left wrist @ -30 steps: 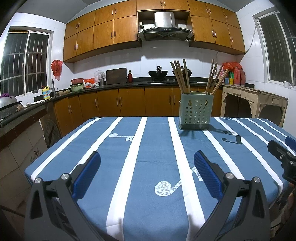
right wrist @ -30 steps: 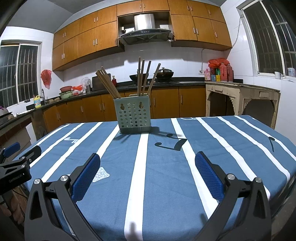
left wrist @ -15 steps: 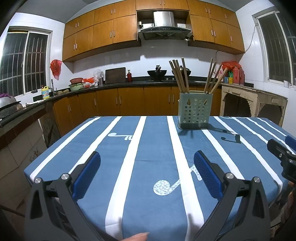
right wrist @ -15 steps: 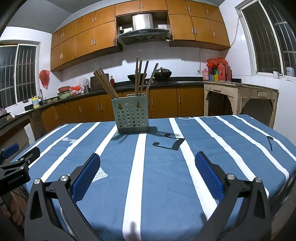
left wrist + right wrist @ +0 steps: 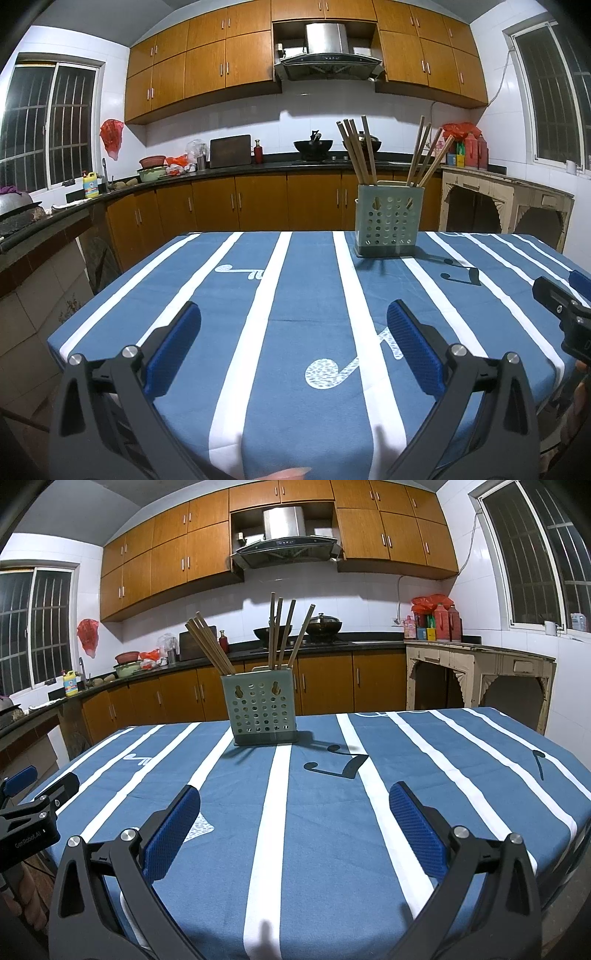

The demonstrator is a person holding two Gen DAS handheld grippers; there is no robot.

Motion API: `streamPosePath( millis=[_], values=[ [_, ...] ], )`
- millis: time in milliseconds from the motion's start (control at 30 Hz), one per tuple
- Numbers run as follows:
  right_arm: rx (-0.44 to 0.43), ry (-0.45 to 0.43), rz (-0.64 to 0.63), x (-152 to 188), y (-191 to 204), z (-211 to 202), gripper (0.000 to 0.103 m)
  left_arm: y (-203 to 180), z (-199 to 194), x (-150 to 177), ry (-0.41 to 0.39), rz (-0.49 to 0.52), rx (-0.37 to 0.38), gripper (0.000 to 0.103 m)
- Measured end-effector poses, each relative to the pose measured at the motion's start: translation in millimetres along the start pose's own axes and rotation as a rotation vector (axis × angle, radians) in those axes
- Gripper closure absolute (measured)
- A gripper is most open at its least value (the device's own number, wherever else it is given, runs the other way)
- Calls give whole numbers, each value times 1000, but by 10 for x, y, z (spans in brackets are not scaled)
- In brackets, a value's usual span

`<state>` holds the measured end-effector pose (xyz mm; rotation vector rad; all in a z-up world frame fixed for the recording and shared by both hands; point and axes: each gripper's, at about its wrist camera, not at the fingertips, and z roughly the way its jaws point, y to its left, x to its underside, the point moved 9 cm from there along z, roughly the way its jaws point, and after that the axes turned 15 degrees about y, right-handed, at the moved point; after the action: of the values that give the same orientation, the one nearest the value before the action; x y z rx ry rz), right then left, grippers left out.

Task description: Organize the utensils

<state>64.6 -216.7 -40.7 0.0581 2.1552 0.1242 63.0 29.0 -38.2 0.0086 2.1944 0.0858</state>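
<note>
A grey-green perforated utensil holder (image 5: 386, 226) (image 5: 263, 712) stands upright far across the table, with several wooden chopsticks (image 5: 357, 151) (image 5: 284, 633) leaning in two bunches inside it. My left gripper (image 5: 293, 321) is open over the near edge of the table, nothing between its blue pads. My right gripper (image 5: 295, 801) is likewise open and empty, well short of the holder. Each gripper shows at the edge of the other's view: the right one (image 5: 565, 306) at the far right, the left one (image 5: 29, 805) at the far left.
The table wears a blue cloth with white stripes and music notes (image 5: 303, 295) (image 5: 332, 794). Wooden cabinets and a dark counter (image 5: 236, 168) with bowls, bottles and a wok run behind. A pale side table (image 5: 480, 664) stands to the right. A fingertip (image 5: 284, 472) shows at the bottom edge.
Both grippers have drawn back slightly from the table, so the holder looks a little smaller and farther. Both stay open and empty.
</note>
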Motion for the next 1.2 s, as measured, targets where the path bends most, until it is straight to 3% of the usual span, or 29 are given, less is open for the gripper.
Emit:
streamPosePath(
  millis=[1200],
  values=[
    [-1,2,0,-12,-6,-3,2,-36,58,50,8,-6,6,4]
  ],
)
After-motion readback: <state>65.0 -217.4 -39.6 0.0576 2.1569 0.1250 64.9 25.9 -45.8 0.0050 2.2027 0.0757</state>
